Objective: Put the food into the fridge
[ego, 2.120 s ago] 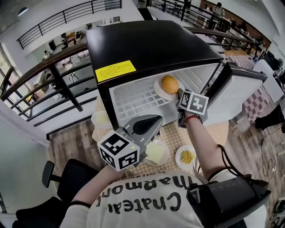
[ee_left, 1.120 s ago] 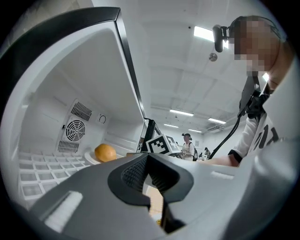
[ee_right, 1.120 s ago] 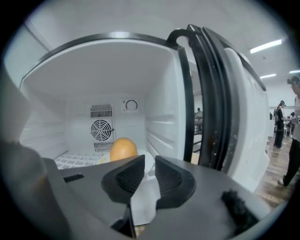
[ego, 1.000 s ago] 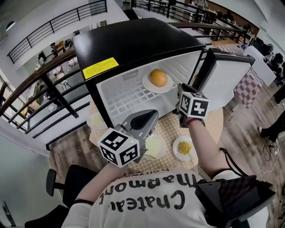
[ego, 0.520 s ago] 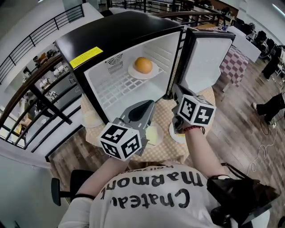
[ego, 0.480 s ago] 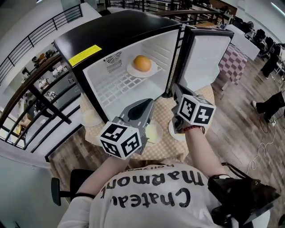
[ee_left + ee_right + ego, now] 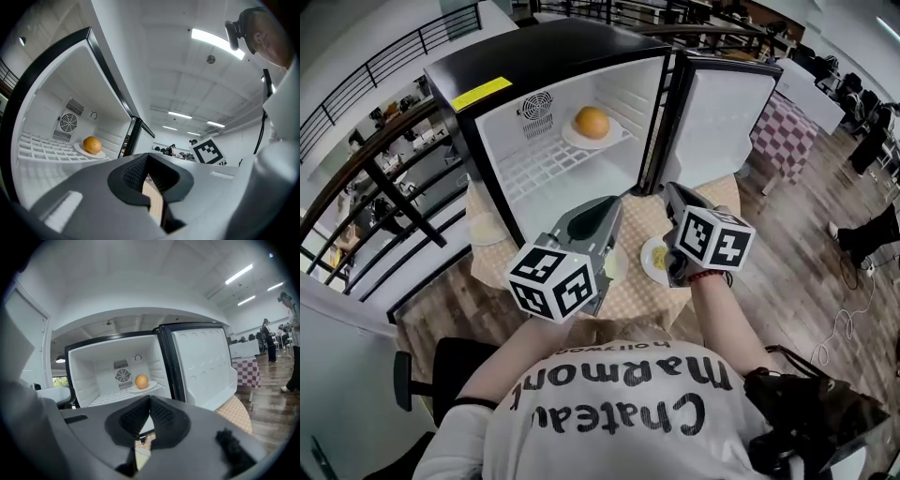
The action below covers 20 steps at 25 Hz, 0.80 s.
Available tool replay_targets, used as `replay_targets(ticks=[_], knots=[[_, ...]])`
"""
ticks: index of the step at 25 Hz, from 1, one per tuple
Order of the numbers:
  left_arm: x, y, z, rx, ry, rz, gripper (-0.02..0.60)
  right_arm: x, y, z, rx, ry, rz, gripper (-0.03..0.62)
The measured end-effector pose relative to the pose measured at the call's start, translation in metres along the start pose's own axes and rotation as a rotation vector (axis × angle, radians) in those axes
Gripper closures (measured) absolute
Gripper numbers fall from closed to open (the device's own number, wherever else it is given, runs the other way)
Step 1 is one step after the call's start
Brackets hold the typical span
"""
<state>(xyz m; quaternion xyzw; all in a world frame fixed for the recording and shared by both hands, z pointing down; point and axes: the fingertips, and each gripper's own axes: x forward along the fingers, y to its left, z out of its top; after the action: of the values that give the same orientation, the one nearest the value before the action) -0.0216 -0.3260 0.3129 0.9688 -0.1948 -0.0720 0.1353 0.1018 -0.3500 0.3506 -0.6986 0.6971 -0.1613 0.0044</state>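
Head view looks down past the person's shirt onto both tools, held side by side over the round table (image 7: 639,298). The left gripper (image 7: 146,157) has its jaws together with nothing between them, and the right gripper (image 7: 149,399) is likewise closed and empty (only a sliver of checked cloth shows below each pair). Under the right gripper, near the table's front edge, sits a plate of yellow food (image 7: 657,260); beside it a plate of pale food (image 7: 617,265) is half hidden by the left gripper, and a third plate (image 7: 487,229) lies at the table's left edge, what it carries too small to tell. Beyond them the fridge (image 7: 553,56) stands with its door (image 7: 717,122) swung wide to the right. On its wire shelf (image 7: 544,164), toward the back right corner, an orange (image 7: 592,122) rests on a white plate (image 7: 619,137). By my reckoning one dish is stored and three are left to carry in, then the door to shut.
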Motion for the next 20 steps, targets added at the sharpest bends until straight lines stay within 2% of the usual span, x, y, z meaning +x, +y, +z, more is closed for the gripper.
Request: replay_targets(ticks=[7, 12, 20], knots=[[-0.008, -0.045, -0.003, -0.022, -0.028, 0.082, 0.578, -0.043, -0.010, -0.001, -0.020, 0.036, 0.061, 0.579], [-0.019, -0.068, -0.018, -0.019, -0.033, 0.113, 0.578, -0.063, -0.009, -0.017, -0.030, 0.054, 0.103, 0.579], [-0.031, -0.109, -0.021, -0.004, -0.055, 0.152, 0.578, -0.100, -0.010, -0.018, -0.048, 0.048, 0.153, 0.579]])
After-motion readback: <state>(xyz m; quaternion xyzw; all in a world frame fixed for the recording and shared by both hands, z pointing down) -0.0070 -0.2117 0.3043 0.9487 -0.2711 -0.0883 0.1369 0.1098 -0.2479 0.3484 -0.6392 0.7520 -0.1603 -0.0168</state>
